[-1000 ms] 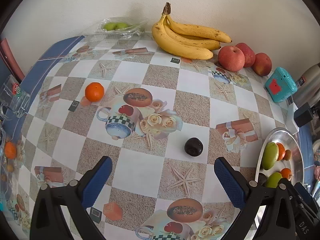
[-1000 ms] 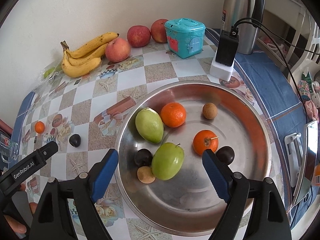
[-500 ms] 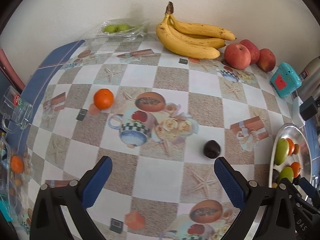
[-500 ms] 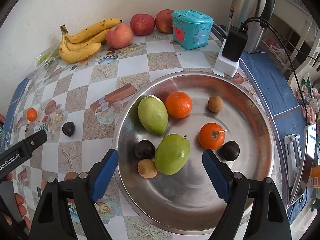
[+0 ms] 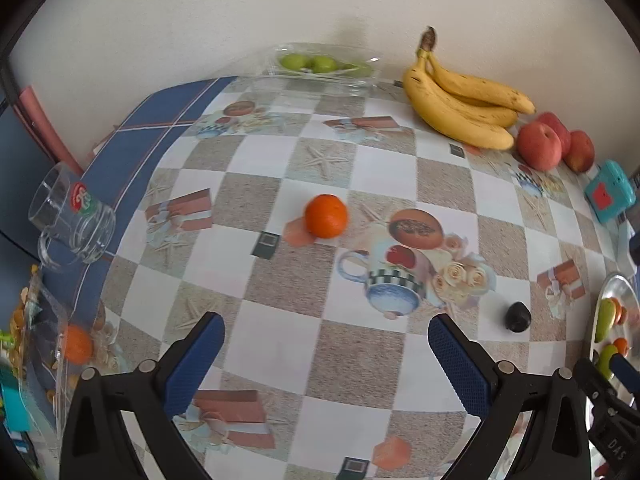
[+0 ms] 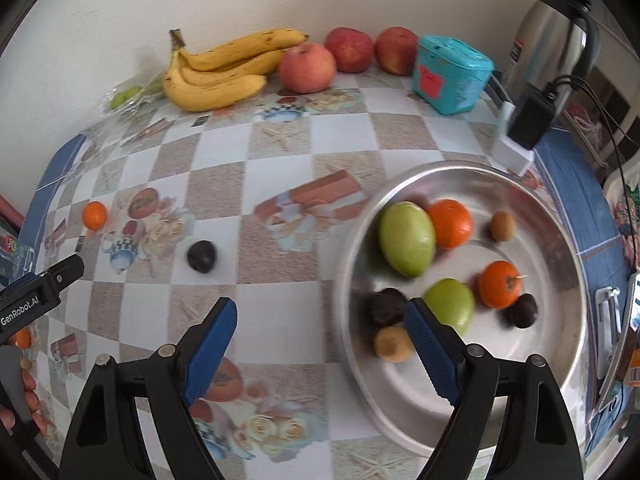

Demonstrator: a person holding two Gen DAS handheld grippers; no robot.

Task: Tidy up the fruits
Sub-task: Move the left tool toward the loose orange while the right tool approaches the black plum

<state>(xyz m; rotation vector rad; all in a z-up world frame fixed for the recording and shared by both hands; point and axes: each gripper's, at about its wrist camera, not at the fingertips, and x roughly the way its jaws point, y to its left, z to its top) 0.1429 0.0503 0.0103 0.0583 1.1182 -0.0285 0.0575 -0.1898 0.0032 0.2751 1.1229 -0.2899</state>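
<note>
An orange tangerine [image 5: 326, 216] lies loose on the patterned tablecloth, ahead of my open, empty left gripper [image 5: 326, 344]. A dark plum [image 5: 518, 317] lies to its right; it also shows in the right wrist view [image 6: 202, 256]. My right gripper [image 6: 320, 332] is open and empty, over the tablecloth at the left rim of the steel plate [image 6: 552, 380]. The plate holds two green fruits [image 6: 406, 238], two tangerines [image 6: 450, 224], two dark plums and two small brown fruits.
Bananas [image 6: 220, 72], three apples [image 6: 307, 67] and a bag of green fruit [image 5: 316, 65] line the back wall. A teal box [image 6: 450, 74], a kettle [image 6: 556, 36] and a charger [image 6: 528, 128] stand at right. A glass mug [image 5: 70, 216] sits at the left edge.
Both grippers have swung left. The tangerine now sits centred ahead of the left gripper; the plate has slid right in the right wrist view. Both stay open.
</note>
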